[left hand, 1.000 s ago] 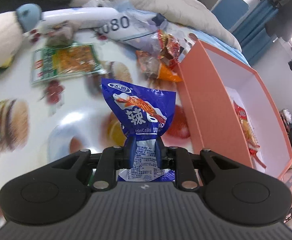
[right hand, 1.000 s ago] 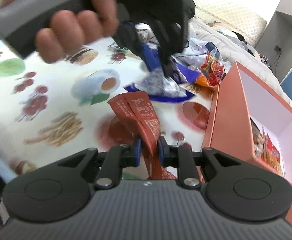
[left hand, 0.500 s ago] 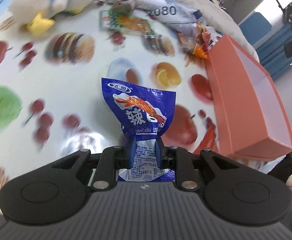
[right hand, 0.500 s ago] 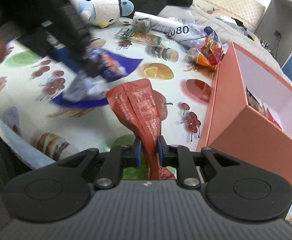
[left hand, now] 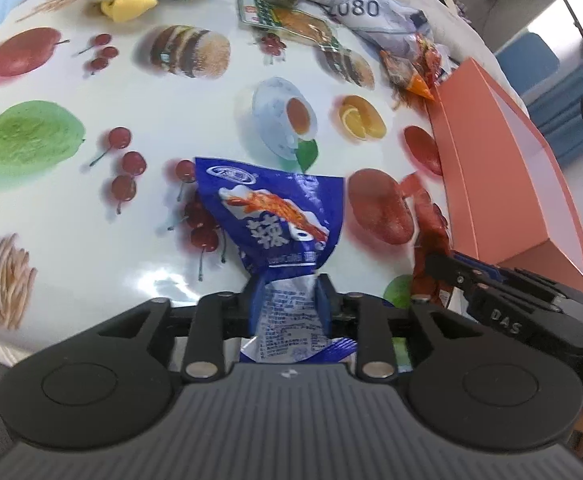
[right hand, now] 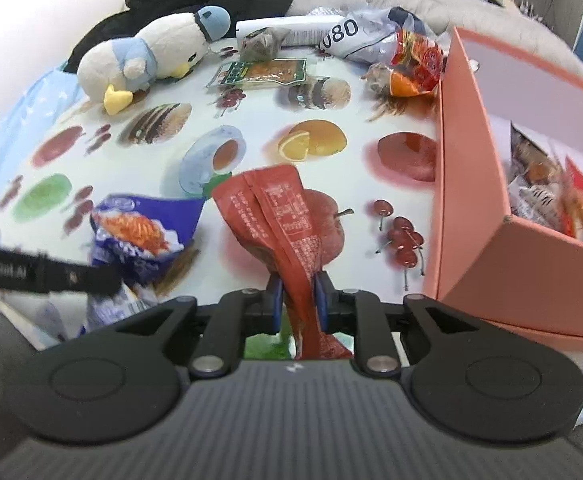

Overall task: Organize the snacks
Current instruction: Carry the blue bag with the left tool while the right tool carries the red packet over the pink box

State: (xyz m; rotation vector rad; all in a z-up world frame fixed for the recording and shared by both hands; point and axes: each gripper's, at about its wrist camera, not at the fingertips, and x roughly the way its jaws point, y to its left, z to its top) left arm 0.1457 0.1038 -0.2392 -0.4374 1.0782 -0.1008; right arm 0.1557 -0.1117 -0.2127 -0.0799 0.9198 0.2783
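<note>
A blue snack packet [left hand: 275, 216] stands between the pads of my left gripper [left hand: 287, 284]. Its crimped end fills the gap while the jaws are opening. The packet hangs just over the printed tablecloth [left hand: 211, 112], near the front edge. My right gripper [right hand: 296, 284] is shut on the lower end of a red snack packet [right hand: 275, 208], which sticks up in front of it. The blue packet [right hand: 139, 228] lies to its left in the right wrist view. An orange box [right hand: 463, 184] stands at the right, open on top, with several snack packets [right hand: 551, 192] inside.
At the far side of the table lie a plush penguin [right hand: 151, 52], a green flat packet [right hand: 263, 72], a white bag marked 080 [right hand: 355, 36] and orange-red packets [right hand: 411, 64] beside the box corner. The right gripper [left hand: 471, 276] shows close beside the left one.
My left gripper carried the blue packet away from the box to the near left part of the table, and its jaws stand slightly wider. The right gripper rolled a little, still holding the red packet.
</note>
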